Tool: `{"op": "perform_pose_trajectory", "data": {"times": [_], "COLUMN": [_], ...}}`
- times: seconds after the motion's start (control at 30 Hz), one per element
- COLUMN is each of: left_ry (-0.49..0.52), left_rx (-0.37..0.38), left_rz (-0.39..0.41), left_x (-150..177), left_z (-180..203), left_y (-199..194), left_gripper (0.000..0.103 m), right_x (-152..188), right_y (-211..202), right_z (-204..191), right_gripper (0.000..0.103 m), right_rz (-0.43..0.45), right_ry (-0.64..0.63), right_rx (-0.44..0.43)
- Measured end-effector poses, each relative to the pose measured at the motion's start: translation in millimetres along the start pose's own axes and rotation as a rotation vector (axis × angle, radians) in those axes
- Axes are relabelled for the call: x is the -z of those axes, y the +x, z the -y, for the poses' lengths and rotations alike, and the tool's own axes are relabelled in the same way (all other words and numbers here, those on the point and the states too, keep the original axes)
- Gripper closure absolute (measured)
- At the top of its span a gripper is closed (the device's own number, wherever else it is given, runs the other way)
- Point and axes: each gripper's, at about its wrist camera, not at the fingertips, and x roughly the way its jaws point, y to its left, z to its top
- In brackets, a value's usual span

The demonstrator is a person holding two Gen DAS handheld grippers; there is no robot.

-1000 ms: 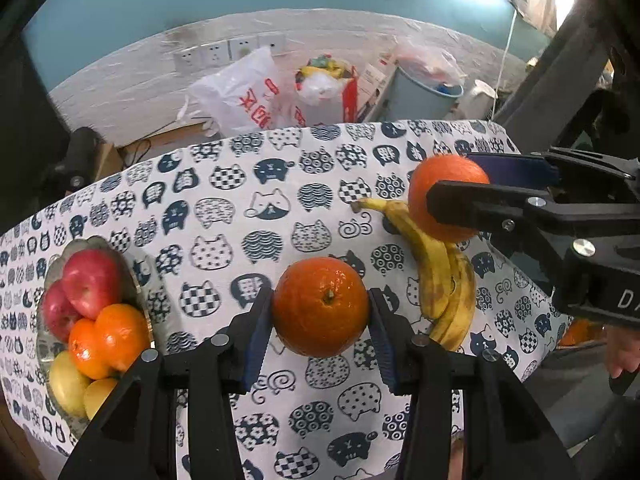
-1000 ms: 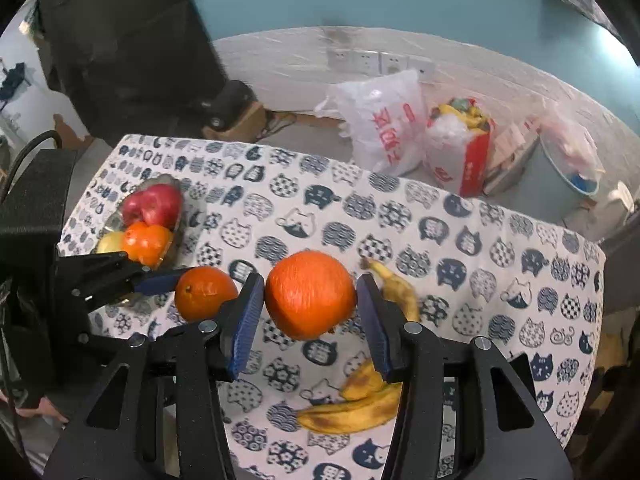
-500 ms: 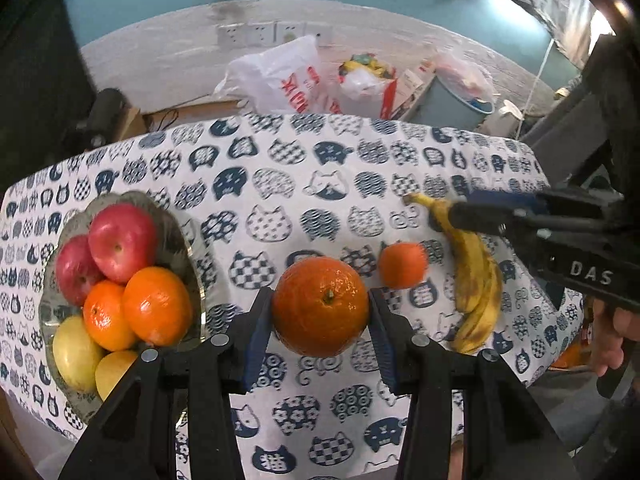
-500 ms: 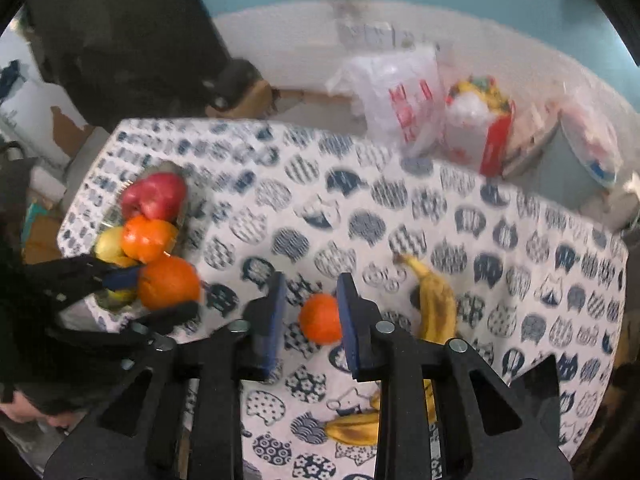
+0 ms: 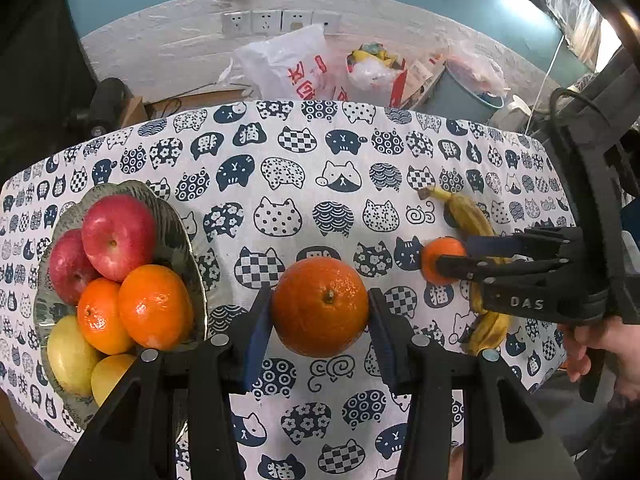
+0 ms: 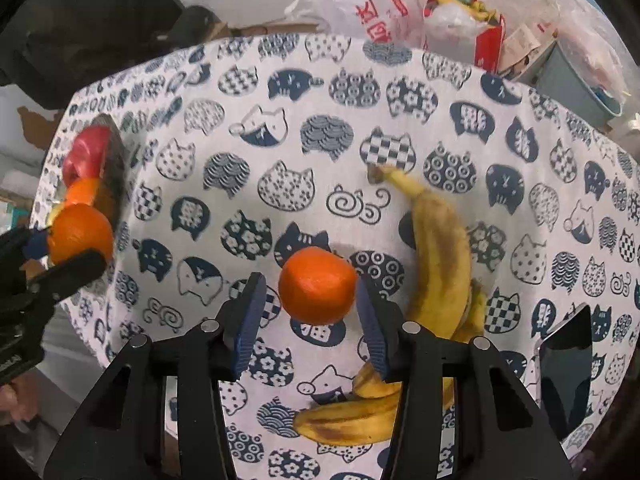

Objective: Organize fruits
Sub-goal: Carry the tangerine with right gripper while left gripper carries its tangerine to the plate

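We are gripping a large orange point(image 5: 320, 306) in the left gripper point(image 5: 320, 320), just right of the heaped bowl point(image 5: 180, 240). Our right gripper point(image 6: 310, 316) is straddling a small tangerine point(image 6: 317, 290), jaws apart; closing off-centre may be rolling it toward the bananas point(image 6: 440, 248).

A large orange point(image 5: 320, 306) is held aloft; a small mandarin point(image 6: 317, 290) rests beside bananas point(image 6: 440, 256).
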Motion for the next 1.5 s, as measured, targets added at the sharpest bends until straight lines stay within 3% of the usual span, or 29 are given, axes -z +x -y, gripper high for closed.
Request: {"op": "perform_pose_trajectory", "data": {"times": [0.53, 0.6, 1.07, 1.5], "left_ry": [0.005, 0.008, -0.012, -0.066], "left_rx": [0.0, 0.0, 0.004, -0.018], "left_rz": [-0.023, -0.022, 0.026, 0.083], "left_x": [-1.9, -1.9, 0.2, 11.1], "left_z": [2.0, 2.8, -5.4, -41.6], "left_y": [10.0, 9.3, -15.4, -49.3], "left_gripper": [0.056, 0.056, 0.056, 0.056], "right_x": [0.1, 0.4, -5.8, -19.4], "right_y": [28.6, 28.6, -17.4, -51.6], "right_z": [4.3, 3.5, -29.4, -103.1], "right_gripper": [0.052, 0.056, 0.058, 0.058], "right_rz": [-0.067, -0.064, 0.074, 0.187], "right_ry": [-0.009, -0.013, -0.09, -0.218], "right_rx": [0.038, 0.042, 0.046, -0.05]}}
